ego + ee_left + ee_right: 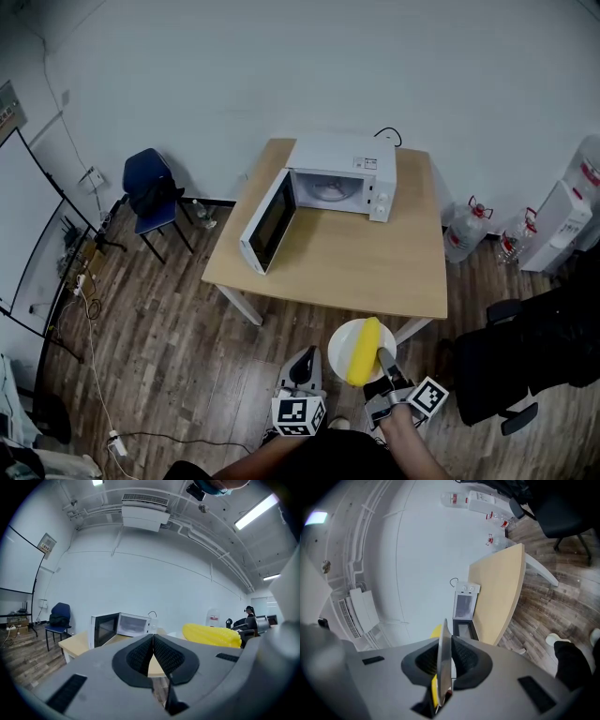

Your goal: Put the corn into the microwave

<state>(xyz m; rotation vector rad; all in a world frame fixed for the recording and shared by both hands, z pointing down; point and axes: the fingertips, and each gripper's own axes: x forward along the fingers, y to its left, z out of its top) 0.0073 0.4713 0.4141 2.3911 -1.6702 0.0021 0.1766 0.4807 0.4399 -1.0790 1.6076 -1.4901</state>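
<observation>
- Yellow corn [364,352] lies loose on a white plate [339,349]. The right tongs [384,360] pinch only the plate's rim on the side nearest the hand, so the whole load hangs out ahead of the jaws. To my eye that is a thin hold: if the wrist rolls or dips, the plate could pivot in the pads and the cob could roll off.
- Just beside the plate, on its left, the left tongs [304,356] are pressed together on nothing. They give the plate no support from below, which I'd judge to be the weak point.
- Ahead of both tongs comes the near edge of the table [366,272], and only wooden floor [187,319] lies under the plate. Carried too low, the plate could knock that edge and jolt the corn off.
- Farthest ahead, well apart from the tongs, the microwave [342,173] stands with its door [269,221] swung wide to the left. The opening looks little wider than the plate, so a crooked approach could catch the rim on the frame. The left tongs could also bump the door.
</observation>
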